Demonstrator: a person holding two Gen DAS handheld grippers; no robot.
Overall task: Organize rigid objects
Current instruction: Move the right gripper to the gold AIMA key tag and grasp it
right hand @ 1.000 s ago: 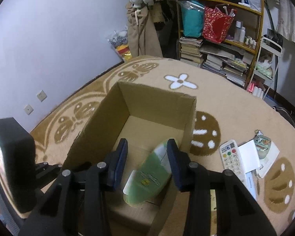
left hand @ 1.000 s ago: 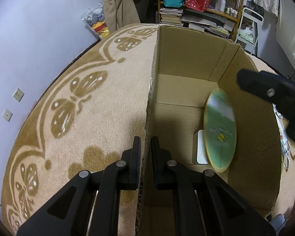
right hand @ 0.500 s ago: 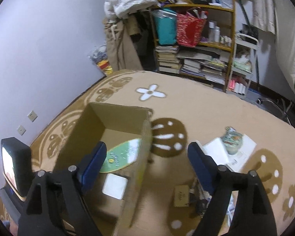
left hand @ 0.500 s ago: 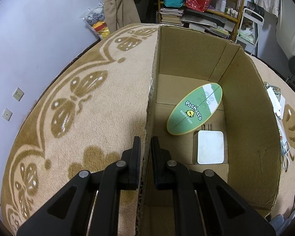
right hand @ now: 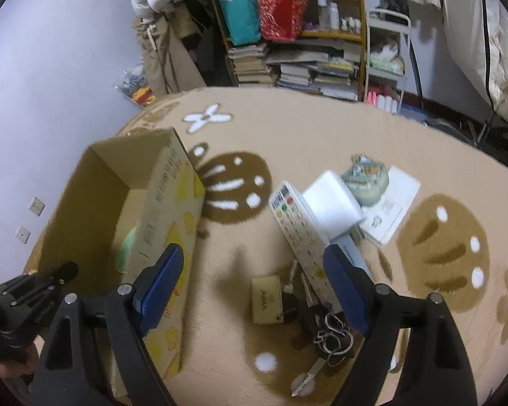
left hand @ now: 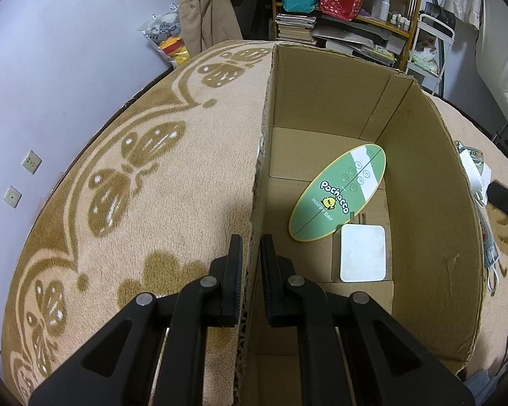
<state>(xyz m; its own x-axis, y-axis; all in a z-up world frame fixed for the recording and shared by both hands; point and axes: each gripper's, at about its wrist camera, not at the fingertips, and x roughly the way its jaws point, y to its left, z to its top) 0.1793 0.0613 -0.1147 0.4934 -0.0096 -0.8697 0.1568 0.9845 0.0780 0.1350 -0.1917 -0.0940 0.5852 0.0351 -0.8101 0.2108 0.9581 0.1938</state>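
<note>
Hovering wide open and empty, the right tongs (right hand: 250, 291) frame the small tan case (right hand: 267, 299) on the carpet (right hand: 321, 135), its long axis running near-to-far; the left tongs (left hand: 251, 272) stay clamped on the box wall (left hand: 259, 182), farther left.

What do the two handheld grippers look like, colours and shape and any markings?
Both are black plastic. The left gripper has two long angled arms with silver round bolts at the joints and plain black ribbed fingers. The right gripper has the same black frame and silver bolts, but its fingers carry blue pads. No cables, lettering or sleeves show.
</note>
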